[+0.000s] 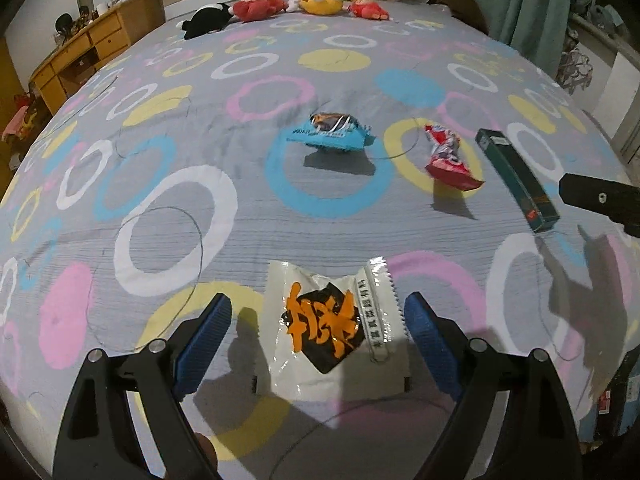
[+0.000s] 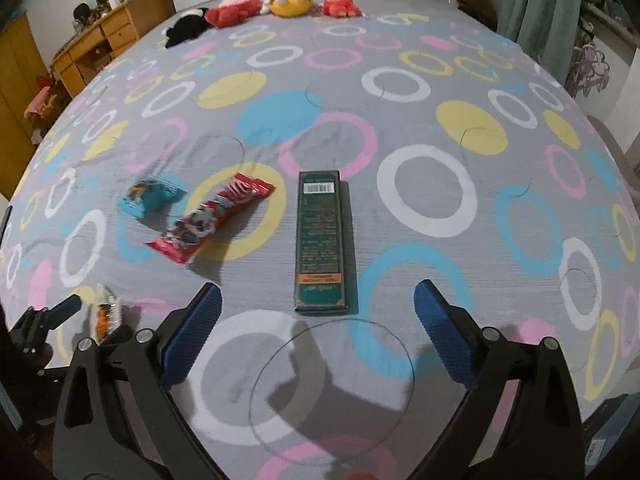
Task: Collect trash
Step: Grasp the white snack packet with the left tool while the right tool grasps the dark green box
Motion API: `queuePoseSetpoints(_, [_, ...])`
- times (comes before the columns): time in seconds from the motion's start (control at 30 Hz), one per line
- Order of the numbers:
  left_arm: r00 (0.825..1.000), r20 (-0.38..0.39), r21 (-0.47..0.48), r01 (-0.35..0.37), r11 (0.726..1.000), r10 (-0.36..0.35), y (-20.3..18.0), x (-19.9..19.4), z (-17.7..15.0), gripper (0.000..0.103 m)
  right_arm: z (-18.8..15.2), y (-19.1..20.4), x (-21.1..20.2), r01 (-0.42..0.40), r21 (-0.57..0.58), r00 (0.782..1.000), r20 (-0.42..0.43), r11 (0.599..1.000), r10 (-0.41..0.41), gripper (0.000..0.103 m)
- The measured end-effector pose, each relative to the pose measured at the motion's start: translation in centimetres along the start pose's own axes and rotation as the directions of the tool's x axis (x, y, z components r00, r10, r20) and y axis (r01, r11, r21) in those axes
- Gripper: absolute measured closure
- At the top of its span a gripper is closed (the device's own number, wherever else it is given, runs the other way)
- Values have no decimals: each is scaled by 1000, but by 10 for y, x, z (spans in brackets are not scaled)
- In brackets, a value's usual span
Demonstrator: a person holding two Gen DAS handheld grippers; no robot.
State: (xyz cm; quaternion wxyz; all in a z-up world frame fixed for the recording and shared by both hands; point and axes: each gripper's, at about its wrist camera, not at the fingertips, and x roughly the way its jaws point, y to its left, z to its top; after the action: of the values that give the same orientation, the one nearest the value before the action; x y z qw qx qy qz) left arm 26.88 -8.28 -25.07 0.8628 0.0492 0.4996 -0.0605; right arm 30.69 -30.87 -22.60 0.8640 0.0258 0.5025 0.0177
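Observation:
A white wrapper with orange and black print (image 1: pixel 332 328) lies on the bed between the open jaws of my left gripper (image 1: pixel 318 308); it shows small in the right wrist view (image 2: pixel 105 314). Farther off lie a blue wrapper (image 1: pixel 330 132) (image 2: pixel 150 196), a red wrapper (image 1: pixel 450 156) (image 2: pixel 212 216) and a long dark green box (image 1: pixel 516 178) (image 2: pixel 322 240). My right gripper (image 2: pixel 318 300) is open and empty, just short of the green box's near end. The right gripper's tip (image 1: pixel 600 200) shows in the left wrist view.
The bed (image 2: pixel 440 200) has a grey cover with coloured rings. Several plush toys (image 1: pixel 312 0) (image 2: pixel 280 2) lie at the headboard. A wooden dresser (image 1: pixel 92 48) stands to the left, green curtains (image 1: pixel 532 0) to the right.

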Motion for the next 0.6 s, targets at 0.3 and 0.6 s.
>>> queuePoseSetpoints(0.3, [1000,-18,-6,-18,1000,18,2,15,1,15,10,2,37,-2,-20,999,-54,1000,1,9])
queuePoseSetpoints(0.6, [999,-22,-20,-25,999,25,2,21,2,9,18,6,78,20,-26,993,-118,999,-23,7])
